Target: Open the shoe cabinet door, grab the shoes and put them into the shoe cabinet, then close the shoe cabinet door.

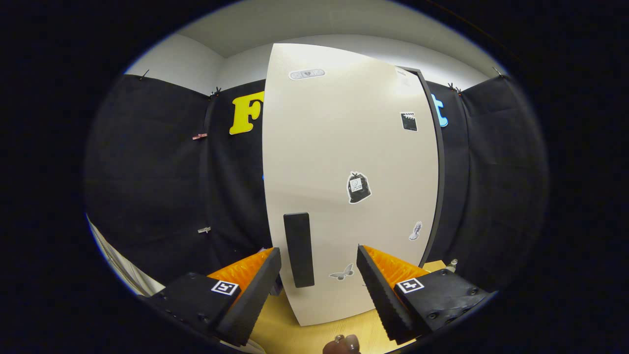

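The shoe cabinet's cream door (344,162) stands upright just ahead of my fingers, with several small stickers on it. Its black vertical handle (299,250) sits low on the door, near the left edge. My gripper (319,268) is open, and the handle lies in the gap close to the left finger (255,290). The right finger (381,290) is well clear of the handle. Neither pad touches the handle or the door. A dark frame edge (439,162) runs down the door's right side.
A light wooden surface (295,329) lies under the door and fingers. A person's fingertip (344,344) shows below the gripper. Black cloth walls close in to the left and right of the cabinet.
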The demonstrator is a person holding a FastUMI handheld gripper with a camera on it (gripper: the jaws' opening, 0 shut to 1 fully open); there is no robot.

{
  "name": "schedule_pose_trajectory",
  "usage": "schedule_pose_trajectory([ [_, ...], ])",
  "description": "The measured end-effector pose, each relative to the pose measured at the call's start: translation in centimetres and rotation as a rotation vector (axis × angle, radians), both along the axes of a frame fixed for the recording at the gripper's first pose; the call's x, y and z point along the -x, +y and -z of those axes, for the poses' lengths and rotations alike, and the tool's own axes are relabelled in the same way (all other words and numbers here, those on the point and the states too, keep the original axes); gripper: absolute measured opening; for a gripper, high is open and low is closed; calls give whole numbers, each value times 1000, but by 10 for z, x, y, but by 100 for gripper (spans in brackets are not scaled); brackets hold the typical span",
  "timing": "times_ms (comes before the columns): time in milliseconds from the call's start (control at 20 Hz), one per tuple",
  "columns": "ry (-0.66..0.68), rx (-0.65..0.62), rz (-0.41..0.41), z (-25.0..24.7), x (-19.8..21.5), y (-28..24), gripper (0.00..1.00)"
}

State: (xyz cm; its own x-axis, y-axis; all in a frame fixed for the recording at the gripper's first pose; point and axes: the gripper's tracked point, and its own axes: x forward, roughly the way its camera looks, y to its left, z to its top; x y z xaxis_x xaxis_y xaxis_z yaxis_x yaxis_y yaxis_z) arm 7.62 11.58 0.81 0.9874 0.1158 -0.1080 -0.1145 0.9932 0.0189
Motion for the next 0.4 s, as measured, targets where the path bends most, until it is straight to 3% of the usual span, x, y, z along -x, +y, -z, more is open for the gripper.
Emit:
schedule_pose_trajectory([
  [400, -7, -1, -7, -3, 22, 0, 100],
])
